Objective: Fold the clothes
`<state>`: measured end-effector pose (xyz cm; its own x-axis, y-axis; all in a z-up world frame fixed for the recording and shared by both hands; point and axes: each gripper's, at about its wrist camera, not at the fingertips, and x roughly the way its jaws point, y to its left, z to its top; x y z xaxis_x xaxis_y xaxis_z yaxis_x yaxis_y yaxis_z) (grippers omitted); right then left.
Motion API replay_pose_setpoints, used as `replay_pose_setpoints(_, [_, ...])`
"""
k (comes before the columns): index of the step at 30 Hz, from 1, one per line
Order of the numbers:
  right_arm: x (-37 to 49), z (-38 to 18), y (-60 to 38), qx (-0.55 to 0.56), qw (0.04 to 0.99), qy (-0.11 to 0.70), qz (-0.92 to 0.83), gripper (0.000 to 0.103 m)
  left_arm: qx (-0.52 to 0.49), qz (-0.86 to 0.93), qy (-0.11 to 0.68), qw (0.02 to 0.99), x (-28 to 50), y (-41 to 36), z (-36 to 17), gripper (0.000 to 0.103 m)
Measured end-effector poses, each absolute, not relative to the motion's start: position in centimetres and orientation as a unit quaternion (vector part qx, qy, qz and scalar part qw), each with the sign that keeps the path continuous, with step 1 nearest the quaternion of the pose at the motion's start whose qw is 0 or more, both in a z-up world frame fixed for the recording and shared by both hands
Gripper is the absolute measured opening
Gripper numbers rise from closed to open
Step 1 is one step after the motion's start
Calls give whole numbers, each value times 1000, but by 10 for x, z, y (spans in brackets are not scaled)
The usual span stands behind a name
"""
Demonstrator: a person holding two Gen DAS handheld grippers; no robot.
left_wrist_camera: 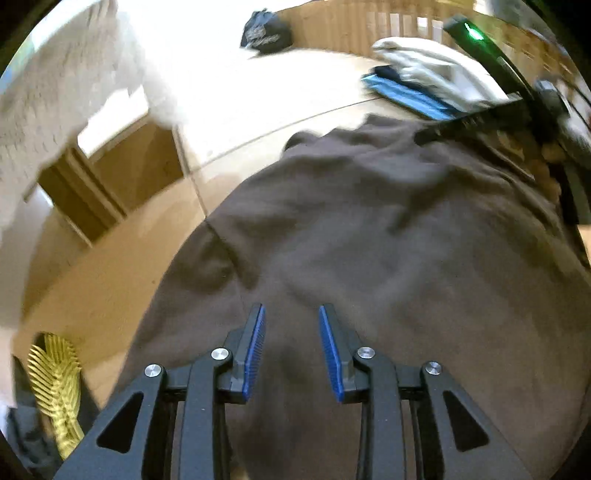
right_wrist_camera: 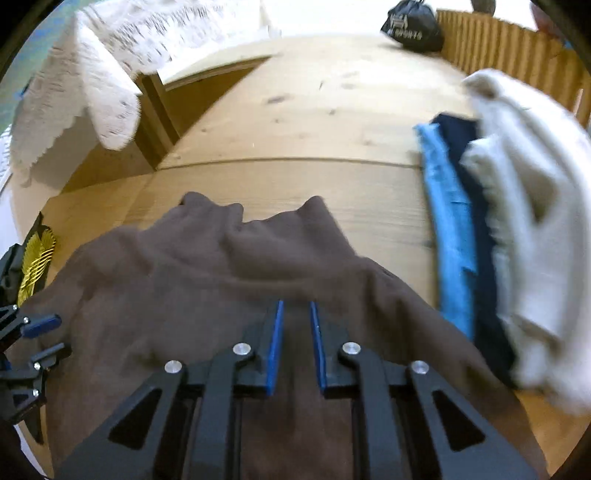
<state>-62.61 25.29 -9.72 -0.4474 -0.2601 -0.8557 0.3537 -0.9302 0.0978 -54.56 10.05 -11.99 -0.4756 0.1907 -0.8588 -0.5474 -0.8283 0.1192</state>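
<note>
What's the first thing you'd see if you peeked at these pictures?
A big brown garment lies rumpled across the wooden table, with both open grippers, left and right, over it. At the right sits a pile of clothes, blue, navy and cream; a gold hairbrush lies at the left edge.

Wood table (right_wrist_camera: pixel 295 122), slatted rail (right_wrist_camera: pixel 491 48), lace cloth (right_wrist_camera: pixel 110 55)

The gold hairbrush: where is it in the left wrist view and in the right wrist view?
Left wrist: gold hairbrush at bottom left, left of the brown garment.
Right wrist: hairbrush at the left edge, at mid height, above the left claw.
Shared landmark: the black bag at the table's far end.
</note>
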Motion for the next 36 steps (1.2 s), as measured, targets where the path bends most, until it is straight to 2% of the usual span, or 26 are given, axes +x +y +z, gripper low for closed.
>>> replay_pose_setpoints(1, [-632,-100,251,484,177,63,-855,8,-470,834,189,222,-550,97,-127,28])
replay_pose_setpoints(4, [-649,-100,253,473,150,84,-864,6,-469,833,188,226,-553,91,-132,30])
replay_pose_setpoints(5, [-654,-98,256,475,137,83,-865,4,-466,834,189,228,-551,90,-130,30])
replay_pose_setpoints(8, [-654,-82,259,473,139,64,-868,6,-454,838,194,233,-548,88,-127,31])
replay_pose_setpoints(13, [-639,-55,215,447,243,31,-860,7,-434,848,199,229,-552,85,-119,31])
replay_pose_setpoints(18, [-652,-68,156,482,272,44,-832,8,-438,851,208,202,-563,80,-121,29])
replay_pose_setpoints(19, [-654,-69,152,484,272,50,-830,12,-433,852,211,205,-561,77,-118,29])
replay_pose_setpoints(20, [-656,-69,150,483,271,61,-831,24,-429,853,213,208,-558,74,-115,30])
replay_pose_setpoints(22, [-659,-69,146,481,268,82,-831,34,-423,853,219,212,-557,70,-111,30])
replay_pose_setpoints(26, [-670,-69,138,479,267,120,-827,36,-420,850,233,214,-563,65,-103,34])
replay_pose_setpoints(36, [-684,-85,103,492,294,177,-800,36,-454,828,253,211,-593,69,-130,35])
